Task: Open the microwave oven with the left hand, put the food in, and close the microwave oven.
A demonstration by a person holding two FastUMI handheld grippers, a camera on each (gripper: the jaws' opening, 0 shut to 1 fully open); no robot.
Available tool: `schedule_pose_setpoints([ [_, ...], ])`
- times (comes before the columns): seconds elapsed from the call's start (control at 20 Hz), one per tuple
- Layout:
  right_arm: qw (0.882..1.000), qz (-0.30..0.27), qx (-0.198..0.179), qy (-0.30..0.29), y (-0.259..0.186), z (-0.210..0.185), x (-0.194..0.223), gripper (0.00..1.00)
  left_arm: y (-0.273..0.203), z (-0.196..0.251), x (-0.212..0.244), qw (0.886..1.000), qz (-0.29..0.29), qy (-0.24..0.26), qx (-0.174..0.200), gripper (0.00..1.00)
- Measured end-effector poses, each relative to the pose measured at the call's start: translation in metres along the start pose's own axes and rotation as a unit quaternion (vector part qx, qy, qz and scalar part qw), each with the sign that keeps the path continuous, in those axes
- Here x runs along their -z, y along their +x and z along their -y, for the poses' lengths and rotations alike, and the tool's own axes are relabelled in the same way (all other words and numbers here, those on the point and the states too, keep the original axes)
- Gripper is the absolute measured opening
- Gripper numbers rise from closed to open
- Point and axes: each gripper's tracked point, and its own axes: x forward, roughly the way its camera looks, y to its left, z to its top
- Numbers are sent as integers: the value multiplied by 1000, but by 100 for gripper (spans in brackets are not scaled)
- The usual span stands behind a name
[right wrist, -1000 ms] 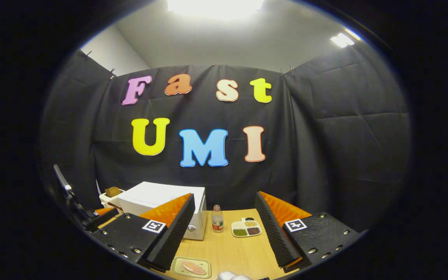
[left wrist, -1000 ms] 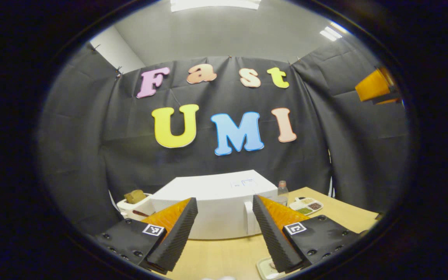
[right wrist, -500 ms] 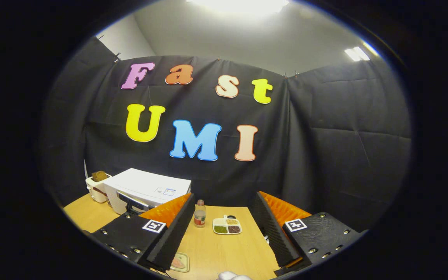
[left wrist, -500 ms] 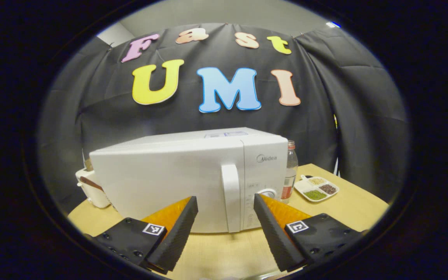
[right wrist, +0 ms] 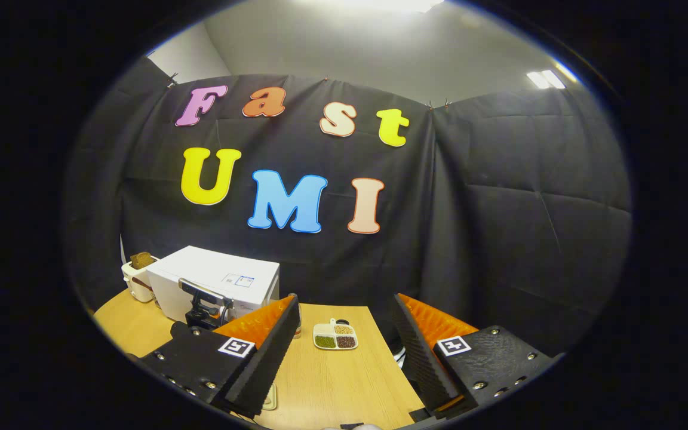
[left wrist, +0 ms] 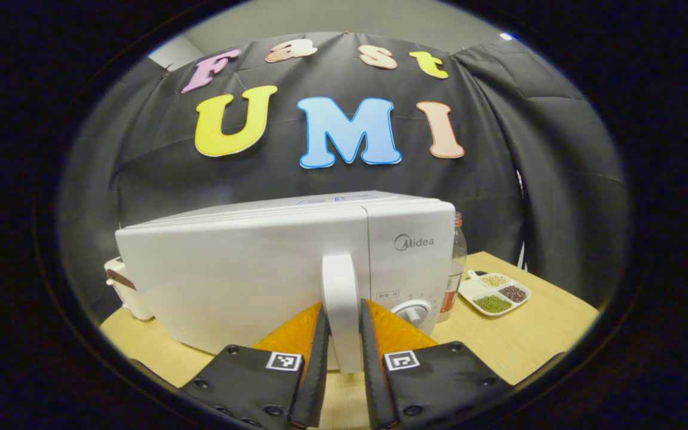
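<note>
A divided dish of green, tan and dark grains sits on the bench beside the microwave. Left claw pinches its door handle; right claw hovers spread.

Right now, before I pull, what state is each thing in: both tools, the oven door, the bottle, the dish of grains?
Left tool: closed on the white door handle.
Right tool: open, holding nothing, above the wooden table.
White microwave oven: door shut.
Clear plastic bottle: upright, beside the oven.
White divided dish of grains: flat on the table, filled.
</note>
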Motion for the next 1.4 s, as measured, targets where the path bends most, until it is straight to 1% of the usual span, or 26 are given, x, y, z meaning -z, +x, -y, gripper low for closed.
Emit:
schedule_pose_setpoints([
  [0.1,1000,5,-2,-6,-2,-3,-3,95,-2,-1,0,1000,-6,2,10,29],
  [0.15,1000,8,-3,-10,-4,-2,-4,95,-3,-1,0,1000,-6,-1,12,30],
  [0.2,1000,10,-3,-11,-5,-3,-6,94,-1,0,2,1000,-10,1,13,27],
  [0.35,1000,15,-11,-4,-7,-8,-8,95,-4,-2,1,1000,-23,-3,14,22],
  [0.55,1000,17,-18,-1,-11,-12,-8,95,-5,-2,2,999,-34,14,23,21],
  [0.65,1000,14,-21,0,-13,-14,-5,95,-7,-2,2,999,-35,8,31,19],
  [0.7,1000,13,-25,3,-14,-17,-4,95,-20,-3,12,998,-55,-5,28,19],
  [0.8,999,12,-30,7,-15,-19,-4,95,-56,-8,10,999,-32,6,29,20],
  [0.9,999,13,-40,14,-17,-22,-3,94,-99,-21,19,999,-26,13,27,19],
  [1.05,998,9,-63,22,-22,-34,2,94,-164,-53,32,999,-42,22,20,20],
  [1.1,997,7,-73,25,-23,-41,3,94,-182,-67,37,998,-51,30,11,23],
  [1.15,996,8,-82,26,-25,-45,3,94,-200,-80,40,998,-53,33,2,23],
  [1.2,995,9,-92,27,-28,-52,3,94,-217,-94,43,998,-56,35,-12,25],
  [1.4,992,18,-125,30,-41,-75,2,94,-268,-154,57,993,-72,46,-78,26],
])
